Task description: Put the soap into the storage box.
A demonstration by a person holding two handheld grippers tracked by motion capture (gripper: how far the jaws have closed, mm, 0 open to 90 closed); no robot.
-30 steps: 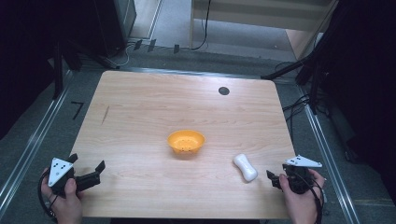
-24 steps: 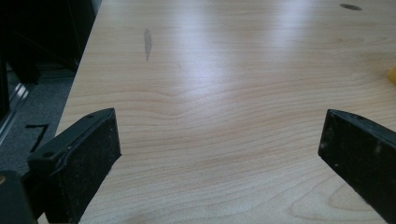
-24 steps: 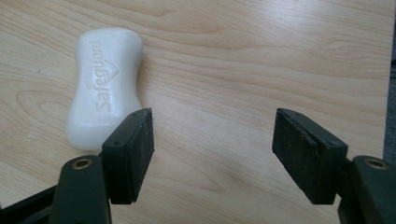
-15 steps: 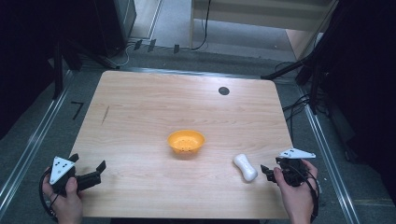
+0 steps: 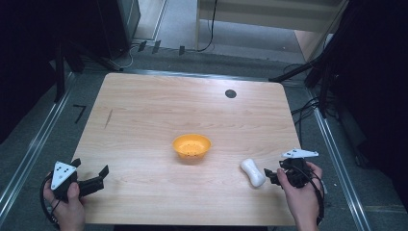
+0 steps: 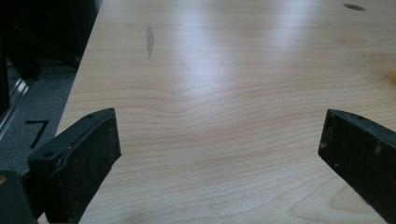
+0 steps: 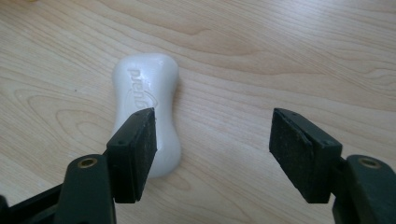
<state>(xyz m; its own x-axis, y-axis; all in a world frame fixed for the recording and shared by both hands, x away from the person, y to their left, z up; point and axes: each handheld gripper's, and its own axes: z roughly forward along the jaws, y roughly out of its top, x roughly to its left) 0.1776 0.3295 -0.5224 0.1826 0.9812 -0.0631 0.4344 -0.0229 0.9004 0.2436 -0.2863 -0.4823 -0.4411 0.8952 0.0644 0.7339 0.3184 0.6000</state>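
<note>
Lying near soap: orange bowl

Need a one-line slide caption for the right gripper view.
Right gripper, jaws open, approaches a white soap bar lying on the wooden table.

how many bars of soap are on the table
1. A single white waisted bar of soap lies flat on the light wooden table, near its front right, to the right of the orange plastic bowl and just ahead of the right gripper. Nothing suggests another is hidden.
</note>
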